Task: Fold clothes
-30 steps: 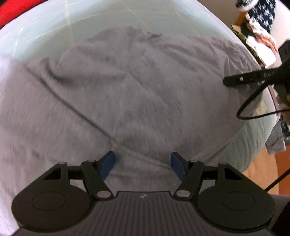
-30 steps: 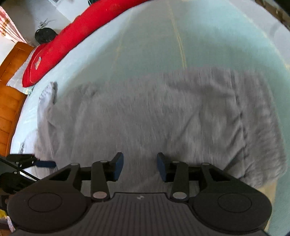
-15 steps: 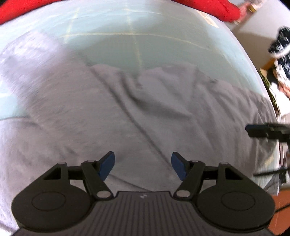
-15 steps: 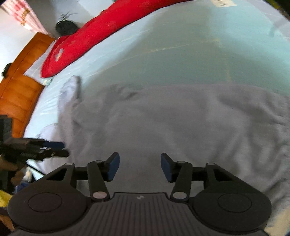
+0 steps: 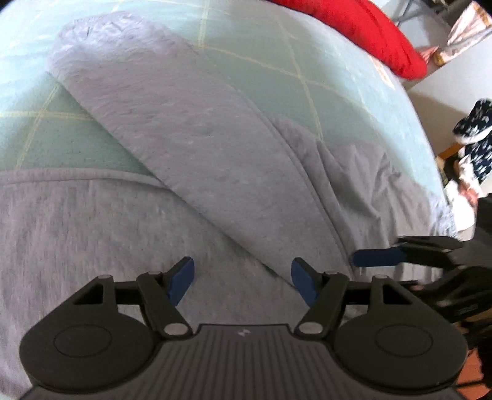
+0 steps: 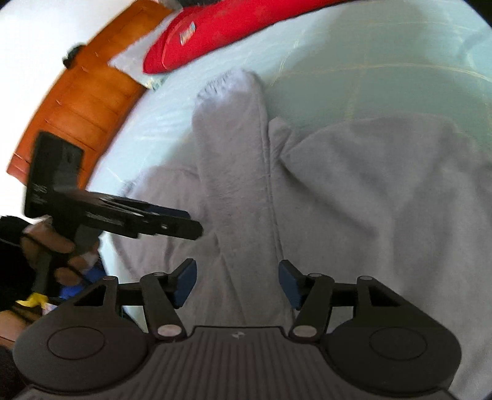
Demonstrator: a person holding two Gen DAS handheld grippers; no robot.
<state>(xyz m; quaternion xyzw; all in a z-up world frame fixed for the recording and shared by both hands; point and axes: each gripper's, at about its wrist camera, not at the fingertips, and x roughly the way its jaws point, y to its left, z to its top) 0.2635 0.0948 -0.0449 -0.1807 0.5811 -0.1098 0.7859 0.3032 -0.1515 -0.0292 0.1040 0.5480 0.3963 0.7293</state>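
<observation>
The grey sweatshirt (image 5: 172, 197) lay spread on the bed (image 5: 347, 83), over a pale green sheet with a thin yellow grid. One sleeve (image 5: 160, 110) ran out flat from the body toward the far side of the bed, its cuff (image 6: 229, 83) resting on bare sheet.

The left gripper (image 5: 242, 278) hung over the sweatshirt's body near where the sleeve joins it. Its jaws stood well apart, with the blue pads (image 5: 181, 280) clear of each other and nothing between them but the cloth lying below. They gripped nothing, and whether the pad tips brushed the fabric cannot be told.

The right gripper (image 6: 236, 281) hung over the near part of the same sleeve. Its jaws had just been opening and stood wide, with no fold of cloth pinched between them. In the left wrist view the right gripper's blue fingertip showed at the right edge, just beside the sleeve seam. In the right wrist view the left gripper reached in from the left, held in a hand (image 6: 50, 246), its tip over the sweatshirt's edge.

A red pillow (image 6: 246, 27) lay along the far side of the bed, and a wooden headboard (image 6: 89, 98) stood beyond it. Motion blur softened both views.
</observation>
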